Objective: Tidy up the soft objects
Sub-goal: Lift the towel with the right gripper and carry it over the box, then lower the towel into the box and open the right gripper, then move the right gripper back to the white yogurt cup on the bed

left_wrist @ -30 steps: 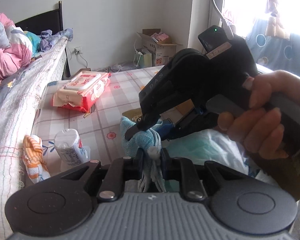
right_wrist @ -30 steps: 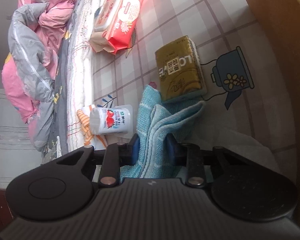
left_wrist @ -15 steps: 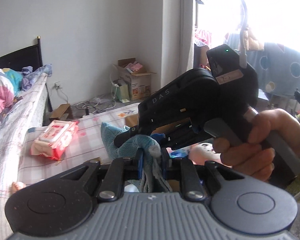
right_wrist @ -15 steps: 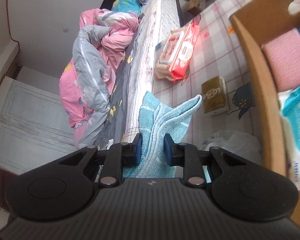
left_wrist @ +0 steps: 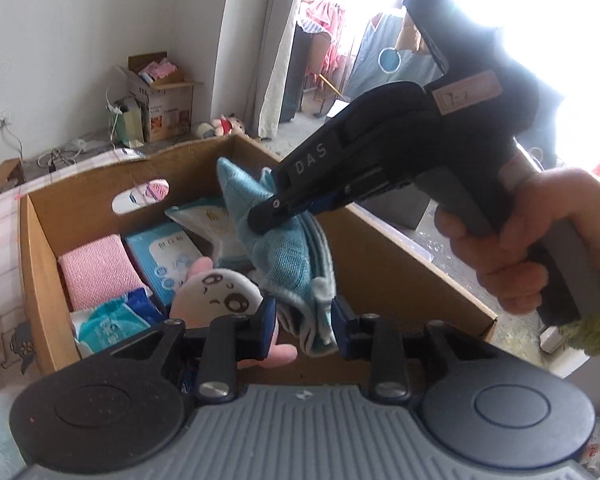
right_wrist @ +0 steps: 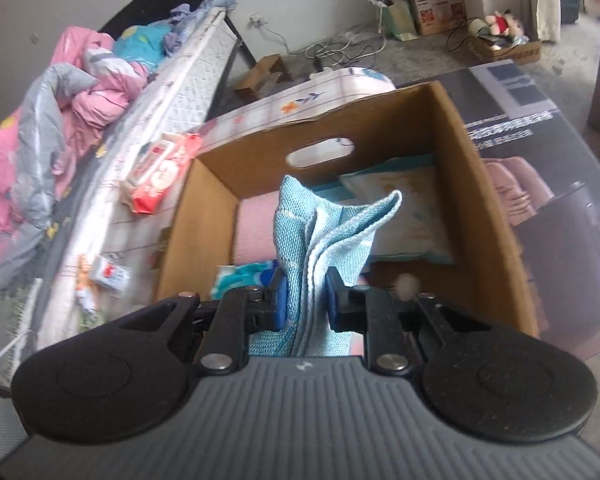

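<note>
A folded light blue towel (left_wrist: 284,256) hangs in the air over the open cardboard box (left_wrist: 40,280). My right gripper (right_wrist: 305,298) is shut on the towel (right_wrist: 320,232), and it shows from the side in the left wrist view (left_wrist: 268,216). My left gripper (left_wrist: 302,326) has its jaws a little apart with the towel's lower end between them, so it looks open. Inside the box lie a pink folded cloth (left_wrist: 96,276), blue wipe packs (left_wrist: 168,256), a pale pillow pack (right_wrist: 404,212) and a pink plush toy (left_wrist: 216,296).
A bed with a pink and grey quilt (right_wrist: 40,128) runs along the left. On the checked table cover beside the box lie a red wipe pack (right_wrist: 160,172) and a small white bottle (right_wrist: 108,274). A dark printed carton (right_wrist: 540,152) stands right of the box.
Both grippers have lifted the towel from the table and carried it over the open box. The left gripper's jaws have parted from the towel's end.
</note>
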A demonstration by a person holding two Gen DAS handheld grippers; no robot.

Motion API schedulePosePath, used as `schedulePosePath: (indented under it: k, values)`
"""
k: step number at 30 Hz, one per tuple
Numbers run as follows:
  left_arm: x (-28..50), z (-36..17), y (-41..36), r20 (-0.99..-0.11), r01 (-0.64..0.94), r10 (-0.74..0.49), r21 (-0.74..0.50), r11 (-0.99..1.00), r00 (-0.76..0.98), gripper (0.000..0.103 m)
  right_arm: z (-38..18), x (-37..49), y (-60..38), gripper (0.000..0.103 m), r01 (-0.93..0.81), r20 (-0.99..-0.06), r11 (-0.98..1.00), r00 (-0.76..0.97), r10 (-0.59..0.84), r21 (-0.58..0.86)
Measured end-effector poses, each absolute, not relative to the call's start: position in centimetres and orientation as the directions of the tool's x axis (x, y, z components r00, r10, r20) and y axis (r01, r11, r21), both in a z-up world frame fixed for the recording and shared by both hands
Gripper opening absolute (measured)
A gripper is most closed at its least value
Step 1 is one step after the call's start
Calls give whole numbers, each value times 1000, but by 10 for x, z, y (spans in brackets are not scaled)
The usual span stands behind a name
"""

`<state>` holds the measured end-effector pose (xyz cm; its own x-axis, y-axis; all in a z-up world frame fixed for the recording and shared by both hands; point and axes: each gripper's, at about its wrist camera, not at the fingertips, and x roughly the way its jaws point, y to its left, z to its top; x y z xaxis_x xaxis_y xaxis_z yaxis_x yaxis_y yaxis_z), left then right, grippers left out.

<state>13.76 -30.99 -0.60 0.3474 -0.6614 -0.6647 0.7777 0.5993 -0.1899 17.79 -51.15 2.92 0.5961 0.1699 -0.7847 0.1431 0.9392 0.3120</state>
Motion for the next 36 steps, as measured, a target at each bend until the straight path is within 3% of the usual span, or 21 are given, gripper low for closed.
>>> schedulePosePath:
  k: [10, 16, 21, 24, 31, 36]
  values:
    - [158, -7, -267, -710, 710, -572, -145, 690, 411, 35, -20, 216, -497, 18, 18, -912, 1000, 410, -10, -3]
    - [159, 8, -238, -686, 676, -568, -148, 722, 455, 39, -39, 218, -479, 25, -48, -923, 989, 366, -114, -141]
    - [152, 22, -208, -657, 643, -569, -165, 748, 494, 48, -19, 209, -477, 57, -2, -893, 993, 438, -103, -115]
    - [148, 29, -189, -640, 620, -563, -168, 766, 523, 53, 2, 198, -480, 64, 36, -860, 997, 504, -81, -73]
    - [140, 35, -145, -630, 550, -520, -170, 818, 577, 57, 36, 171, -490, 67, 142, -798, 988, 602, -35, 63]
    - [132, 32, -102, -642, 459, -447, -163, 873, 622, 59, 56, 156, -470, 67, 135, -758, 966, 647, 82, 220]
